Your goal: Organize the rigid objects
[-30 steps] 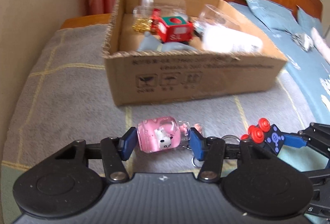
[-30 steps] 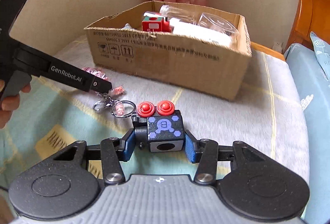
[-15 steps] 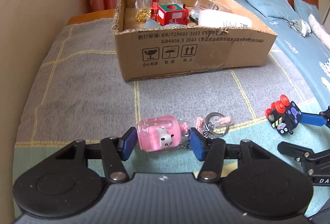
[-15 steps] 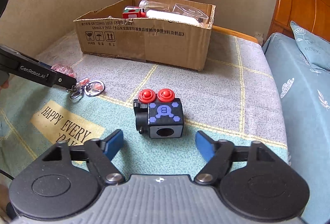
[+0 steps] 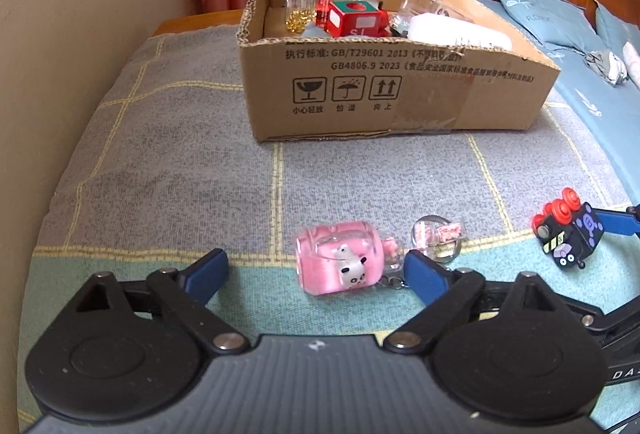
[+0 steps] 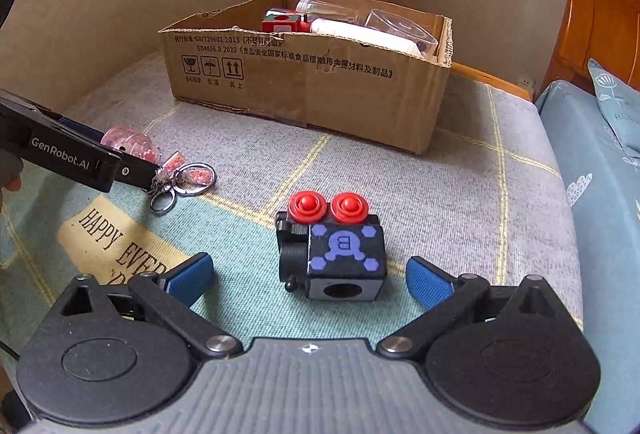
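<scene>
A black cube toy with two red buttons (image 6: 334, 254) lies on the bed's grey-and-teal blanket (image 6: 460, 202), between the right gripper's (image 6: 308, 276) just-opened jaws, untouched; beyond it stands a brown cardboard box (image 6: 304, 86).

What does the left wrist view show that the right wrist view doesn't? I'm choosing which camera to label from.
Left only: a panda figure on the pink bottle keychain, gold beads in a vial, the open left gripper.
Right only: "HAPPY" lettering on the blanket, the open right gripper.
Both: the cardboard box, the black cube toy, both resting on the blanket.
</scene>
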A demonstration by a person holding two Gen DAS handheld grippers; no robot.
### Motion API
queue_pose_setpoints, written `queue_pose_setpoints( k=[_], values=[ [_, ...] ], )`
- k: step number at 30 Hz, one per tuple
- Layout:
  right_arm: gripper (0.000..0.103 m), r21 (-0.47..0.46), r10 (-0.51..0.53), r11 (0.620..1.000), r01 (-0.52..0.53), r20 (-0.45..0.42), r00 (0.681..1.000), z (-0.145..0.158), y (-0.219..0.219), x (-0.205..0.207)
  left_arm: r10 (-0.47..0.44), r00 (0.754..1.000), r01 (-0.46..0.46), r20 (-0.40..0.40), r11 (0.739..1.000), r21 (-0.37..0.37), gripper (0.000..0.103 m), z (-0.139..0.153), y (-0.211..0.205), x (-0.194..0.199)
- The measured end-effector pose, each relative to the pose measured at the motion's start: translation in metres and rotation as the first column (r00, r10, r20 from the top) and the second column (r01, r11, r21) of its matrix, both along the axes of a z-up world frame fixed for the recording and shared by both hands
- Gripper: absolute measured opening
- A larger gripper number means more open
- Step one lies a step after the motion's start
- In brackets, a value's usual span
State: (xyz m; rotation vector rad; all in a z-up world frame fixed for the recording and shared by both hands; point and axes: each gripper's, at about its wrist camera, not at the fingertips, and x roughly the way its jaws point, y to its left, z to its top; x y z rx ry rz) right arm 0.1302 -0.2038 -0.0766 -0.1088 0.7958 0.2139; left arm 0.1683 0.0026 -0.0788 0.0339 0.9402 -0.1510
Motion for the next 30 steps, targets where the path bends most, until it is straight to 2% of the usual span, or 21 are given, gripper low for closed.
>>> queue_pose_setpoints(
  k=[8, 10, 15, 17, 23, 25, 27, 30],
  values=[
    [0.103, 0.005, 0.016, 1.000, -0.016, 0.022, 1.000, -0.001, -0.001, 0.004, -0.003, 1.000, 0.003, -0.021, 1.000, -0.001, 0.093, 0.002, -0.008, -0.003],
    [0.103, 0.004, 0.015, 1.000, -0.015, 0.021, 1.000, -0.001, 0.000, 0.004, -0.010, 1.000, 0.010, -0.016, 1.000, -0.002, 0.089, 0.003, -0.011, -0.005],
    [0.103, 0.004, 0.015, 1.000, -0.015, 0.021, 1.000, -0.001, 0.000, 0.004, -0.064, 0.998, 0.064, -0.008, 0.998, -0.011, 0.059, 0.010, -0.019, -0.009],
    [0.103, 0.002, 0.016, 1.000, -0.016, 0.018, 1.000, 0.000, 0.001, 0.004, -0.077, 0.997, 0.077, -0.009, 0.997, -0.011, 0.053, 0.011, -0.019, -0.010],
    [0.103, -0.003, 0.041, 0.999, -0.041, -0.002, 0.999, 0.001, -0.001, 0.007, -0.087, 0.996, 0.087, -0.009, 0.996, -0.021, 0.053, 0.012, -0.010, -0.009],
    [0.097, -0.007, 0.057, 0.998, -0.057, 0.001, 0.998, 0.003, -0.001, 0.007, -0.086, 0.996, 0.086, -0.010, 0.996, -0.022, 0.053, 0.012, -0.008, -0.009],
    [0.086, -0.009, 0.068, 0.998, -0.068, -0.002, 0.998, 0.006, -0.002, 0.009, -0.091, 0.996, 0.091, -0.010, 0.996, -0.021, 0.053, 0.012, -0.008, -0.009],
    [0.075, -0.012, 0.065, 0.998, -0.065, -0.017, 0.998, 0.010, -0.004, 0.014, -0.096, 0.995, 0.095, -0.012, 0.995, -0.020, 0.053, 0.012, -0.008, -0.009]
  ],
)
